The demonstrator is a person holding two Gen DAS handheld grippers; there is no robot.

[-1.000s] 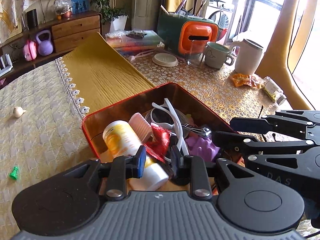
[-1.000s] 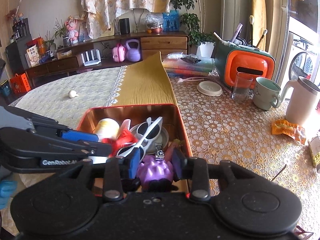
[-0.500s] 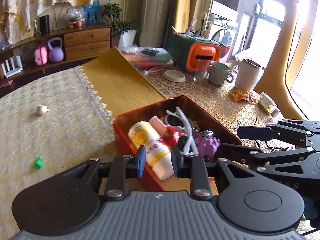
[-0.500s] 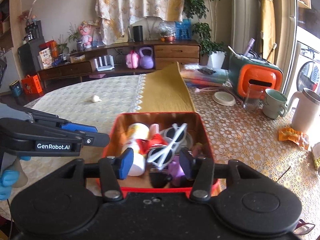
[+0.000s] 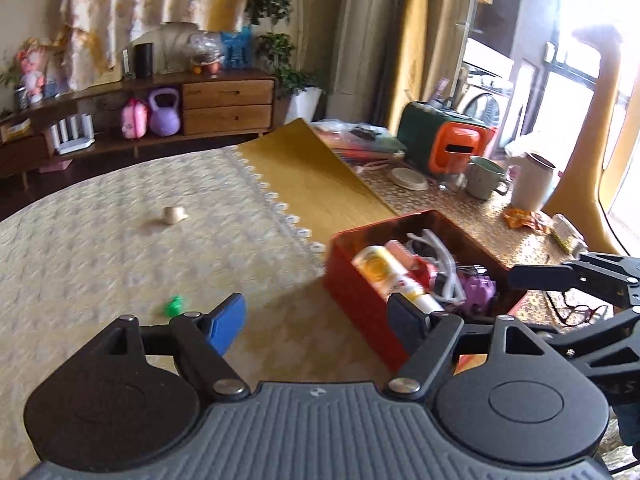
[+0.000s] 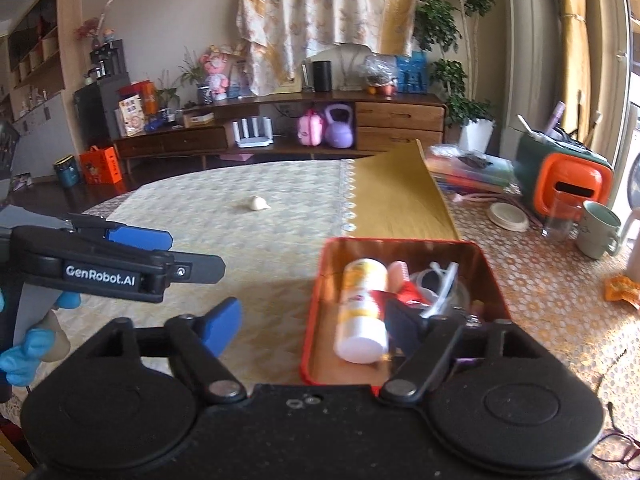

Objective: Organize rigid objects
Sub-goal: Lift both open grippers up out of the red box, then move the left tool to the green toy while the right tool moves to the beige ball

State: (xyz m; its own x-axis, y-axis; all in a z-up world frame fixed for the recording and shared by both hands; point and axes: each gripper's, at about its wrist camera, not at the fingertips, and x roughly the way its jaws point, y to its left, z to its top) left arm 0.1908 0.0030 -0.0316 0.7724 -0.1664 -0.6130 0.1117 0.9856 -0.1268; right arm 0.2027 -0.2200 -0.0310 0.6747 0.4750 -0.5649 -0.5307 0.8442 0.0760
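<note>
Tools left point(image 5: 316, 322) and right point(image 6: 316, 324) opening, empty; glossy rectangular red tin point(image 6: 490, 276) holds clutter.

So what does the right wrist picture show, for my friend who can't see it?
The right gripper, jaws opening and empty, hangs before a red tin holding a white bottle and white sunglasses. The left gripper is alongside.

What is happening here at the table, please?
A person is sorting small items into a red tin with two handheld tools. The left gripper and the right gripper are both opening, with nothing between their fingers. The tin holds a white bottle and sunglasses. A green piece and a pale object lie on the cloth.
</note>
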